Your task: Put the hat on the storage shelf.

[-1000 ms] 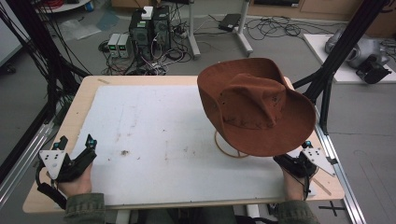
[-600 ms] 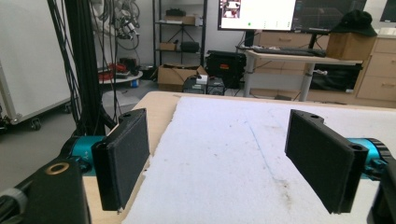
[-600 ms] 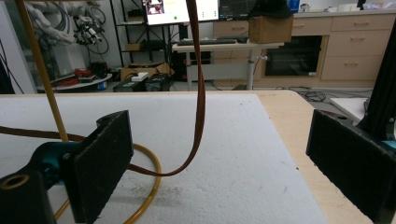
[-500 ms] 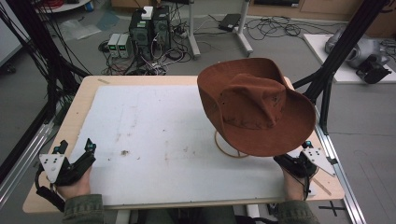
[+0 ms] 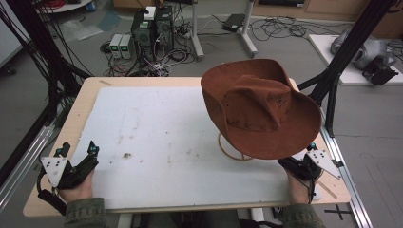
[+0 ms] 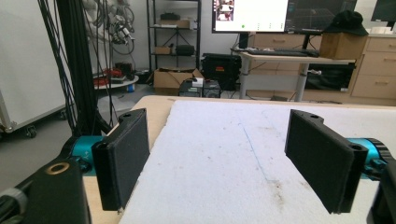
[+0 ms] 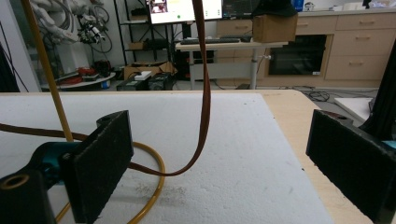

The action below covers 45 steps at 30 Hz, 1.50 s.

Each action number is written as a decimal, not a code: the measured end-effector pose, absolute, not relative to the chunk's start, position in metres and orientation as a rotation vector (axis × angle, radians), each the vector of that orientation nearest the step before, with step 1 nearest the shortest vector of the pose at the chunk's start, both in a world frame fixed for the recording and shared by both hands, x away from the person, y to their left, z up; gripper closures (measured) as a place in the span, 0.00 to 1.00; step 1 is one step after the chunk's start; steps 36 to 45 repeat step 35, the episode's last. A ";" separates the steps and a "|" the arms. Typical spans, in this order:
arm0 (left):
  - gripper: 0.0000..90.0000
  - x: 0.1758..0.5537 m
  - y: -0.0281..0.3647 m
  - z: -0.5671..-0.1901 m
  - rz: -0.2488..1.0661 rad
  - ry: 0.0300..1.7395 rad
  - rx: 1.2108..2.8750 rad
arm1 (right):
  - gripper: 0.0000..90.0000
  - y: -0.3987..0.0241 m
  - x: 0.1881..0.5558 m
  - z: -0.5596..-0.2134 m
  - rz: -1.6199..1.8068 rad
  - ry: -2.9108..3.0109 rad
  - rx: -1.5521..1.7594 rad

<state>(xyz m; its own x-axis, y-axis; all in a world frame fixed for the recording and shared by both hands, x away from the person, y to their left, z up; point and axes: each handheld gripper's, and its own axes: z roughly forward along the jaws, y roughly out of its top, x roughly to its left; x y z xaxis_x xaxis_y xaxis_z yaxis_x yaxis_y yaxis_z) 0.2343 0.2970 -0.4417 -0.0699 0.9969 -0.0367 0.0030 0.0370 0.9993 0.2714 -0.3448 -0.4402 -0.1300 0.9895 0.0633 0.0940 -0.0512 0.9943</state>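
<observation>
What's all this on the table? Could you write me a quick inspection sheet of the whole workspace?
Surface: white foam board on a wooden table, a few dark specks.
Job's things: brown hat perched on a wire stand.
Clutter: nothing seen.
Grippers: left gripper open at the near left corner; right gripper open beside the hat's brim; both empty.
Cables: tangled on the floor beyond the table.
Surroundings: computer boxes, desks, black frame posts.

Robotics lab: computer towers [image 5: 152, 26] and cables on floor, monitors [image 6: 250, 14], robot hands [image 7: 70, 23] on rack.
</observation>
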 end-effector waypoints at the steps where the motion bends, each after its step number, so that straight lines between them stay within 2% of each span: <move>1: 0.25 0.234 0.297 -0.442 1.233 1.279 1.151 | 0.07 -0.345 0.271 -0.440 1.305 1.351 1.253; 45: 0.27 0.236 0.297 -0.443 1.209 1.291 1.166 | 0.07 -0.345 0.273 -0.442 1.320 1.364 1.274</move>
